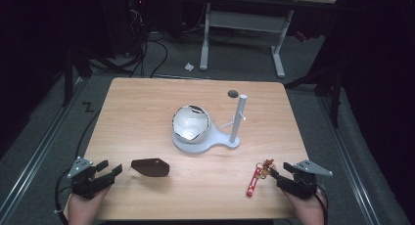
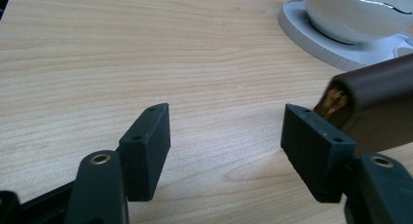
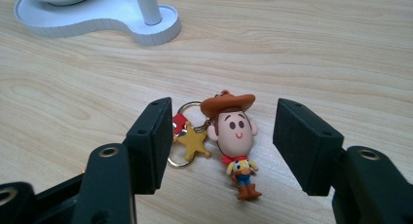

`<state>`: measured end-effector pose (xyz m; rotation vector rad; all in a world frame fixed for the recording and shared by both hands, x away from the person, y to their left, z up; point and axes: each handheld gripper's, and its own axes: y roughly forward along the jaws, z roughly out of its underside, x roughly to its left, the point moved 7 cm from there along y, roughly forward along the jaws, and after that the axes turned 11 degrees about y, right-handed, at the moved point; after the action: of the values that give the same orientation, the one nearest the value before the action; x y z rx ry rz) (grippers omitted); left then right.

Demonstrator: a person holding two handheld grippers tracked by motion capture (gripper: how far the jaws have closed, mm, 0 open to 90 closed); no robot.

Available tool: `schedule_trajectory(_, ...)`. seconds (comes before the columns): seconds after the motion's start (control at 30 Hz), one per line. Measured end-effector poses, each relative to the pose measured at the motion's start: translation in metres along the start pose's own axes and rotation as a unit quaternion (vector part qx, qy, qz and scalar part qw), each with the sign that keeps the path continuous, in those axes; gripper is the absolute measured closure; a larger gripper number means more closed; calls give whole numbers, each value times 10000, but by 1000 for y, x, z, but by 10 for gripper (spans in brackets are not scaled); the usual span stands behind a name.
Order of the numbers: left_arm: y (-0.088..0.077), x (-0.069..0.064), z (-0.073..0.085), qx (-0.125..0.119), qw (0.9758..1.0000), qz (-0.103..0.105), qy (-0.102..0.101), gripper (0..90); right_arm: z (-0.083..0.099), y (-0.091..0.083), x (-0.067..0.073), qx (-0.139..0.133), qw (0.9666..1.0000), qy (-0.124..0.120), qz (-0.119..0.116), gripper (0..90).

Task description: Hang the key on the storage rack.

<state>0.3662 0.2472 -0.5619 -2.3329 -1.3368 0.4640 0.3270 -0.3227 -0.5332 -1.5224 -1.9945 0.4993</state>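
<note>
Both grippers sat at the table's near edge in the high view: left gripper (image 1: 108, 171) released at 7 o'clock beside the brown pouch (image 1: 150, 167), right gripper (image 1: 274, 174) released at 5 o'clock by the keychain (image 1: 257, 178), whose strap ran roughly 12 to 6. At centre, the white bowl (image 1: 191, 123) sat on a stand (image 1: 222, 141); its contents could not be told. Left gripper view: jaws apart, pouch (image 2: 380, 102) at 3 o'clock. Right gripper view: the keychain's cowboy figure (image 3: 235, 136) lay between the spread jaws, hat toward 12.

Lab-type recording room indicated; dark curtained surroundings, wooden table (image 1: 147, 107) set on grey carpet, floor rails at 9 o'clock, cables and desk frame (image 1: 244, 24) at 12 o'clock.
</note>
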Motion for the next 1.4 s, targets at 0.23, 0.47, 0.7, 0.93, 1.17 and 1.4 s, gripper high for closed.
schedule_trajectory(0.23, -1, 2, 1, -17, 10000, -15, -25, 356, 1, 1, -2, 26, 10000, 65, 40, 418)
schedule_trajectory(0.47, -1, 2, 2, 8, 10000, -8, -34, 357, 2, 3, -4, 35, 9999, 114, 43, 424)
schedule_trajectory(0.7, -29, -36, -30, -822, 9953, 514, 47, 382, 2, 2, -3, 35, 9999, 106, 47, 430)
schedule_trajectory(0.93, -21, -54, -21, -461, 9969, 604, 189, 420, 1, 4, -4, 36, 10000, 28, 32, 434)
schedule_trajectory(1.17, -22, -66, -13, -311, 9958, 832, 225, 434, 2, 5, -2, 56, 10000, 37, 27, 440)
schedule_trajectory(1.4, -12, -79, -3, 12, 9919, 1265, 148, 509, 3, 7, 0, 94, 10000, -7, -2, 441)
